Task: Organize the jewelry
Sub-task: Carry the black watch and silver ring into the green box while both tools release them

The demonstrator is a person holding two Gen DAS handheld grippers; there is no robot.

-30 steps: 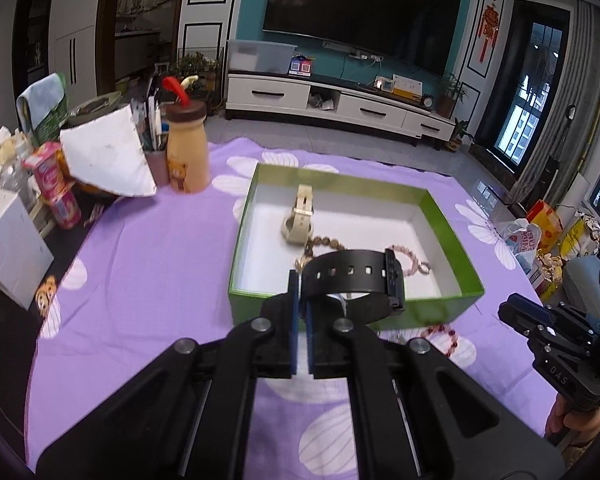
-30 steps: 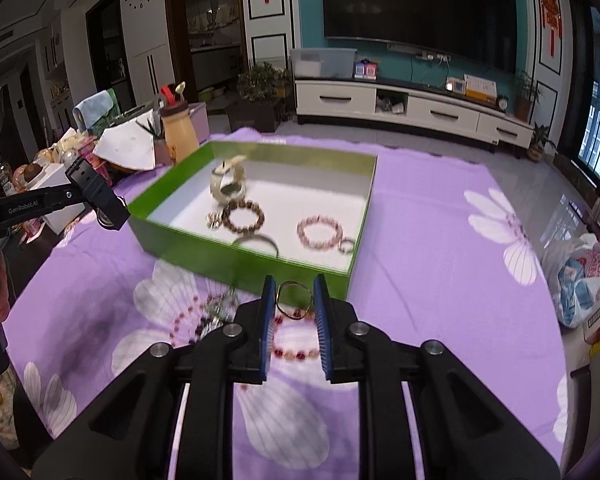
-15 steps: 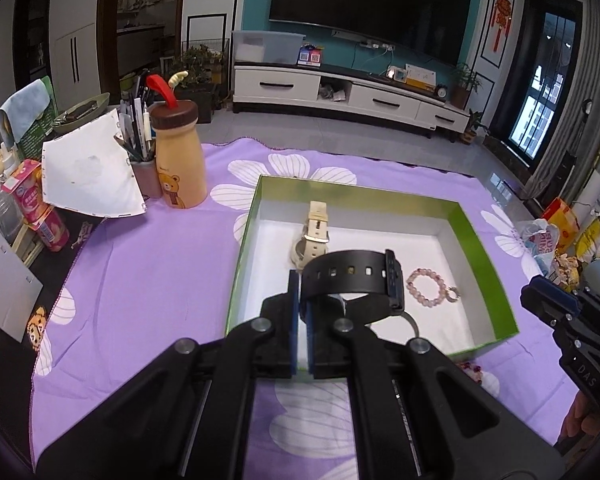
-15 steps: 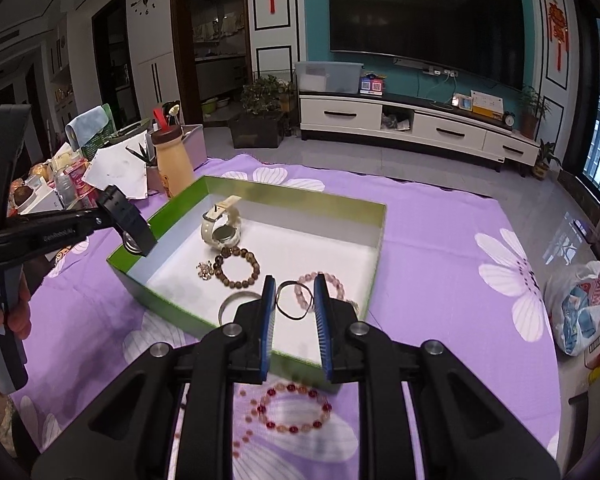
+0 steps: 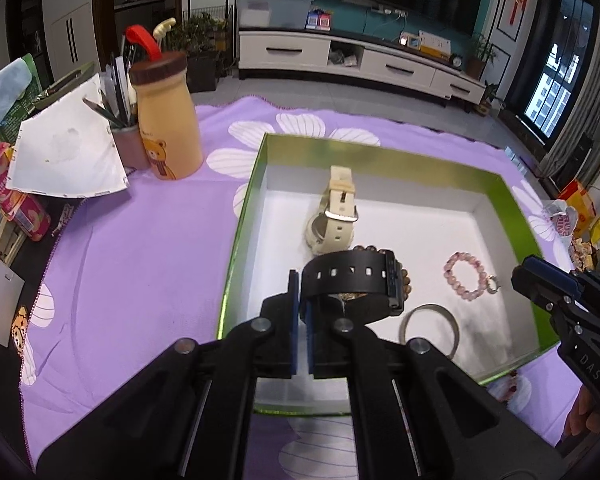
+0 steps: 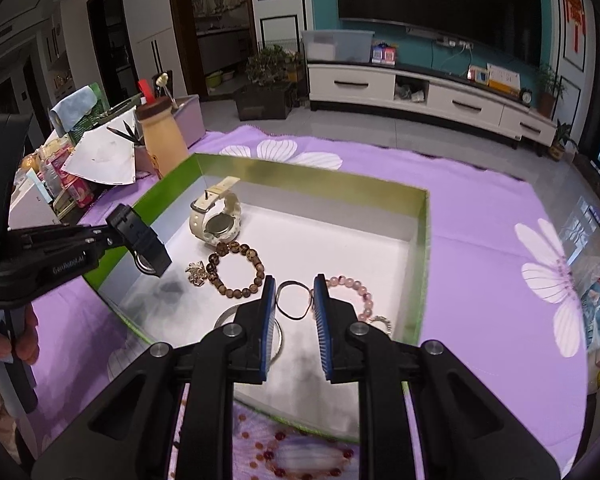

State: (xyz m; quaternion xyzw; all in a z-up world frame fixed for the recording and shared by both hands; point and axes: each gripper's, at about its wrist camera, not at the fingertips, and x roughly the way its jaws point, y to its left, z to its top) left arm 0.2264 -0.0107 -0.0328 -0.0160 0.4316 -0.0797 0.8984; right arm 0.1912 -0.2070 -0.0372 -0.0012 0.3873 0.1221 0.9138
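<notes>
The black watch (image 5: 350,282) is pinched by its strap in the left tongs (image 5: 302,322), whose pads are pressed onto it, and it hangs over the near left part of the green box (image 5: 244,216); half a second ago it was still at the box's near wall. From the right wrist view the watch (image 6: 142,240) sits above the box's left rim. The right tongs (image 6: 296,314) are spread, with a thin black ring (image 6: 296,300) seen in the gap between the pads; whether they touch it I cannot tell. A second ago these tongs were over the purple cloth (image 6: 480,216) in front of the box; now they reach over its near wall.

Inside the box lie a cream watch (image 6: 216,220) at the far left, a brown bead bracelet (image 6: 236,270) nearer, a small gold charm (image 6: 196,272) just beside it, a pink bead bracelet (image 5: 466,276) to the right and a silver bangle (image 5: 428,330) near the front. A red bead bracelet (image 6: 300,456) lies on the cloth in front of the box.

On the tabletop far left stand a tan bottle (image 5: 168,120) and a pen cup (image 5: 126,142).
</notes>
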